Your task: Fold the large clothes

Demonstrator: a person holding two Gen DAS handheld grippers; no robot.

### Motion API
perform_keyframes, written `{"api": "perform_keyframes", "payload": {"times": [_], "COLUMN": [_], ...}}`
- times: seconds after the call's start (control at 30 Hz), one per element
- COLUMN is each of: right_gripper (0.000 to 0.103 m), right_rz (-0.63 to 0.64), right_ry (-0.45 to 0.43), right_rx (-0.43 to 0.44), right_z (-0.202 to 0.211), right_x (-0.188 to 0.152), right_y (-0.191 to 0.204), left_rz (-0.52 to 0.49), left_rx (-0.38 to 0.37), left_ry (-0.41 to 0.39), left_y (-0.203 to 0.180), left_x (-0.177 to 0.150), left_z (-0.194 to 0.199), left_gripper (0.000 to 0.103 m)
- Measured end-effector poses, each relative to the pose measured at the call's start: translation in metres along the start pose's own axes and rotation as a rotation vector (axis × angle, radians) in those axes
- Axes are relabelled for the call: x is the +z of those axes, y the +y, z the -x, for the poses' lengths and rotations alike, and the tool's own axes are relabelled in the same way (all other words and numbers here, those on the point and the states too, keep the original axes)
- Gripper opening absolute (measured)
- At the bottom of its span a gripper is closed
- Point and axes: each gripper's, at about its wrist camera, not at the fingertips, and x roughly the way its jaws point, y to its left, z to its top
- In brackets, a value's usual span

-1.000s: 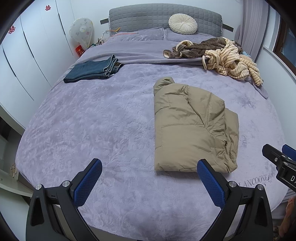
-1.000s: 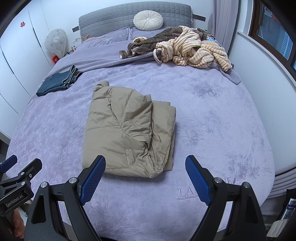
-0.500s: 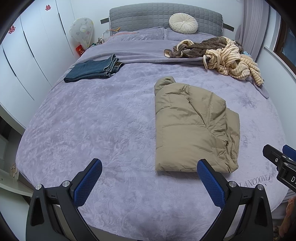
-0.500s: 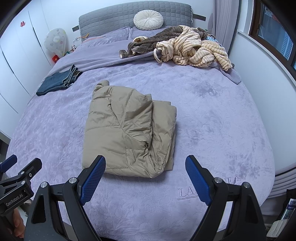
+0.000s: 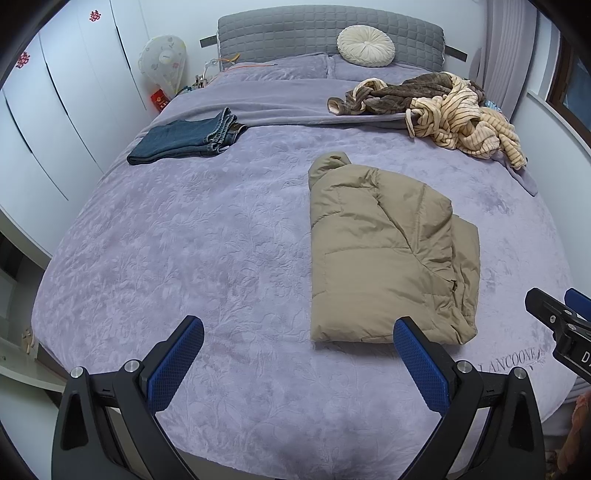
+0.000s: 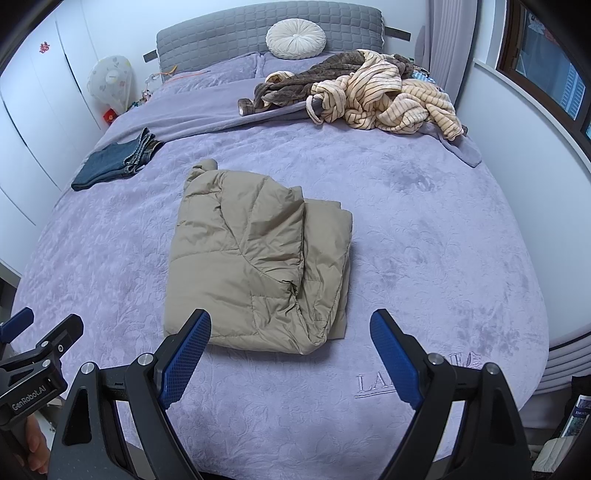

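Tan quilted puffer jacket (image 6: 258, 266), folded into a rough rectangle, lies on the lavender embossed plush bedspread (image 6: 424, 258), centre of the right-wrist frame and right of centre in the left-wrist frame (image 5: 388, 258). Long axis runs from the near foot edge up toward the grey quilted headboard (image 6: 266, 33). Collar end points away, at the upper left of the bundle; loose layered edges sit along its right side and lower right corner.

Right gripper (image 6: 290, 354): jaws spread wide, nothing held, hovering at the lower frame edge with the jacket's near hem just beyond and between the fingers. Left gripper (image 5: 297, 358): likewise wide open and empty; the jacket lies ahead and to the right, its near left corner just past the right-hand pad.

Judgement: right gripper is better lined up on the near hem; left is closer to the left corner.

Surroundings: folded blue denim jeans (image 6: 114, 160), upper left, well apart. Heap of brown and cream striped fleece garments (image 6: 369, 92), upper right, unfolded. Round cream pleated cushion (image 6: 295, 38) against the headboard. Nothing lies between the grippers and the jacket.
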Motion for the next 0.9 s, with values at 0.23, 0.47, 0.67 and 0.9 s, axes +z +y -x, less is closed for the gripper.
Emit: {"api": "perform_keyframes", "payload": {"times": [0.23,0.47,0.67,0.9], "right_gripper": [0.09,0.09,0.09,0.09], "right_rz": [0.0,0.001,0.0,0.002], "right_ry": [0.0,0.001,0.002,0.002], "right_rx": [-0.001,0.0,0.001,0.001], "right_z": [-0.0004,-0.0009,-0.0008,-0.0015], "right_x": [0.0,0.0011,0.0014,0.0024], "right_y": [0.0,-0.0007,-0.0009,-0.0012], "left_rz": [-0.001,-0.003,-0.002,-0.004], "left_rx": [0.001,0.001,0.002,0.002], "left_ry": [0.001,0.001,0.003,0.003], "left_y": [-0.0002,-0.0005,0.0022,0.0002], "left_x": [0.0008,0.0015,0.0,0.0016], "left_z": [-0.0003,-0.0007,-0.0012,-0.0015], "left_gripper": [0.103,0.103,0.103,0.103]}}
